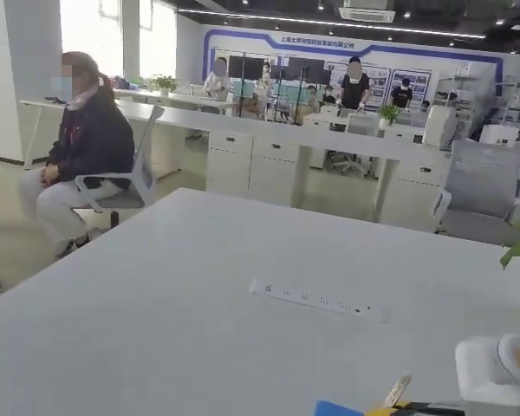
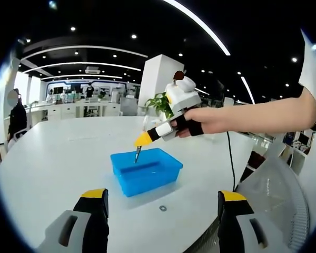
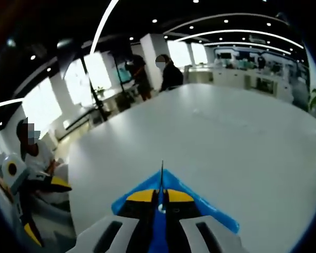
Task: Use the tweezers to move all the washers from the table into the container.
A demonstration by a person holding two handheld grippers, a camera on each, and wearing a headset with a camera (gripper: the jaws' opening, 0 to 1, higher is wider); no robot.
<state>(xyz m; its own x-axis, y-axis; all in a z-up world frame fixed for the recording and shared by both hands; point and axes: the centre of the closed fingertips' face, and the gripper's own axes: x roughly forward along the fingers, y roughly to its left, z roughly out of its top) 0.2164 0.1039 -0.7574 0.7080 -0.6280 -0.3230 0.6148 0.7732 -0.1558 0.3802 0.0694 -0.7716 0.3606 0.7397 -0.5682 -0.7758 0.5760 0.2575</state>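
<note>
Nearest, left gripper view: left gripper stood wide open and empty, its jaws framing the near table edge.

Just beyond the jaws, one washer lay flat on the white table, just beside the near wall of the blue container and outside it. No other washer could be made out; the container floor was too small and glossy to count what was inside.

Over the container, the right gripper, carried by a hand, was closed on the tweezers. The tweezers pointed steeply down with their tip inside the container's opening. The right gripper view agreed: right gripper jaws pressed together on the tweezers, blue below. Whether the tweezer tips pinched a washer: cannot tell.

Handling judgement:
- The washer looked thin, light, rigid metal, flat against a smooth top. Little edge to catch, and likely to skate or flip if nudged.
- Best hold probably across the ring, one tip through the hole and one outside the rim, or on opposite outer edges.
- The tweezers are springy, so the squeeze must be gentle and steady or the washer may shoot out.

Farther off: a power strip on the table, a plant, and a seated person.
</note>
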